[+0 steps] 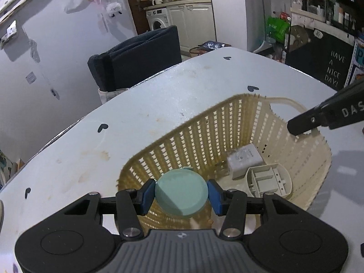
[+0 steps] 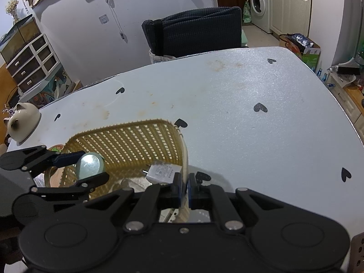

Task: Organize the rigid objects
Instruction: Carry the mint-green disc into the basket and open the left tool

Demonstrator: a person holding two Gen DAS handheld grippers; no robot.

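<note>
My left gripper (image 1: 181, 194) is shut on a round pale-green disc (image 1: 182, 193), held over the near rim of a cream lattice basket (image 1: 204, 127). From the right wrist view the same disc (image 2: 89, 165) hangs between the left gripper's fingers (image 2: 68, 157) above the basket (image 2: 127, 141). Inside the basket lie a white power adapter (image 1: 244, 159) and a grey round plastic part (image 1: 268, 180). My right gripper (image 2: 184, 187) is shut on the basket's handle rim (image 2: 186, 159); one of its fingers (image 1: 304, 122) shows at the basket's far edge.
The basket stands on a pale table (image 2: 250, 104) printed with black hearts. A white cat-shaped ceramic piece (image 2: 22, 120) sits at the table's left edge. A dark chair back (image 1: 136, 59) stands behind the table's far side.
</note>
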